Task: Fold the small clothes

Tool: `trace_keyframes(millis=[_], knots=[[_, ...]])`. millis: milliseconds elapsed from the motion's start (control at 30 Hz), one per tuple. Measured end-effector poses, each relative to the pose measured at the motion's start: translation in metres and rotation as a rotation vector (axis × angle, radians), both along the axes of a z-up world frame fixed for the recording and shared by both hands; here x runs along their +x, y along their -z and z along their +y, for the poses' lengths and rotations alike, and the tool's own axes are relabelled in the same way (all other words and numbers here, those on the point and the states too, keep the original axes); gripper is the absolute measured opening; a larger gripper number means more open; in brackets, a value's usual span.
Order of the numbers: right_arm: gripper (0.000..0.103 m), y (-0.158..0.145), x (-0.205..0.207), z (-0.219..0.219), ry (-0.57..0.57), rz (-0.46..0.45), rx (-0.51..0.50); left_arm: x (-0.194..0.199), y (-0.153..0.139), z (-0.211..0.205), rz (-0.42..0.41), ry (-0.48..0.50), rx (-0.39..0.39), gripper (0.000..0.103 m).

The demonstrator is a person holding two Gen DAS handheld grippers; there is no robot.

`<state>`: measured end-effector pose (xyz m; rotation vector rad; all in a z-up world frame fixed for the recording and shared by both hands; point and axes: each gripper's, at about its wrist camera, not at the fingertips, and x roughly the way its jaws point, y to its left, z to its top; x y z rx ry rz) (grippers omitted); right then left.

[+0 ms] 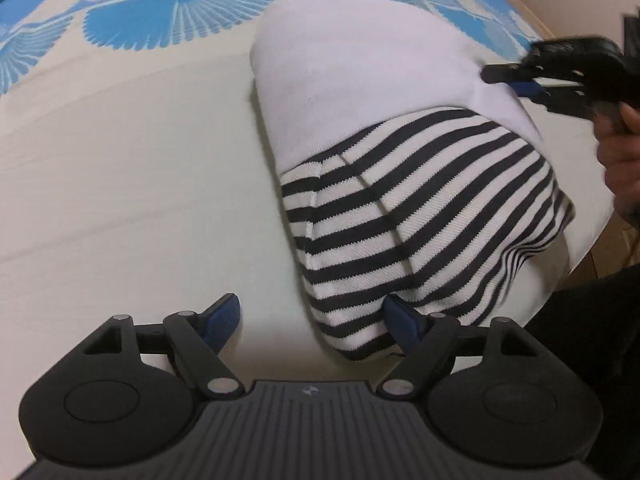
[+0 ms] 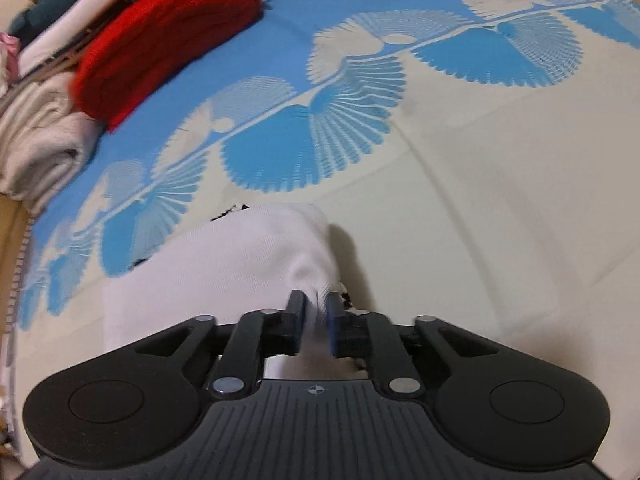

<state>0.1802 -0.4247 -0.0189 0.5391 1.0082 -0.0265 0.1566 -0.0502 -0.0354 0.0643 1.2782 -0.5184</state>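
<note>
Cream bedding with a blue band of fan-shaped prints covers the whole work surface, and no brand, label or readable writing shows on it or on the clothes; the only mark is a small round emblem on each gripper's ribbed body. Ahead of the left gripper, whose jaws stand spread wide and grasp nothing, lies the small garment: a black-and-white striped part nearest the gripper, its lower edge touching the right finger pad, and a plain white part folded over it farther ahead. At the far right of that view the right gripper pinches the white layer's edge, held by a hand. From the right wrist, the right gripper is clenched on a bunched fold of white cloth, which spreads ahead and to its left. Farther off to the upper left sit a folded red cloth and pale folded laundry.
</note>
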Motion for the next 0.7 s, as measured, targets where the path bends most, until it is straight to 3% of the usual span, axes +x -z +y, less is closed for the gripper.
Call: trace_keyframes(millis=[233,300,533,567,633,700], knots=[[0.031,-0.005,-0.034,-0.015,-0.15,-0.002,0.16,0.0,-0.018,0.006,-0.044,-0.026,-0.136,0.082],[0.037,-0.004,-0.043,-0.012,-0.23,0.012,0.135,0.0,-0.022,0.006,-0.053,-0.046,-0.167,0.082],[0.037,0.017,-0.075,0.004,-0.414,0.131,-0.018,-0.003,-0.034,-0.003,-0.085,-0.089,-0.22,0.082],[0.034,0.016,-0.079,0.005,-0.428,0.128,-0.034,-0.001,-0.034,-0.004,-0.09,-0.094,-0.22,0.082],[0.006,0.012,-0.086,0.001,-0.425,0.111,-0.025,0.0,-0.031,-0.007,-0.086,-0.097,-0.213,0.083],[0.003,0.005,-0.093,-0.006,-0.414,0.075,-0.016,0.0,-0.026,-0.011,-0.071,-0.085,-0.186,0.083]])
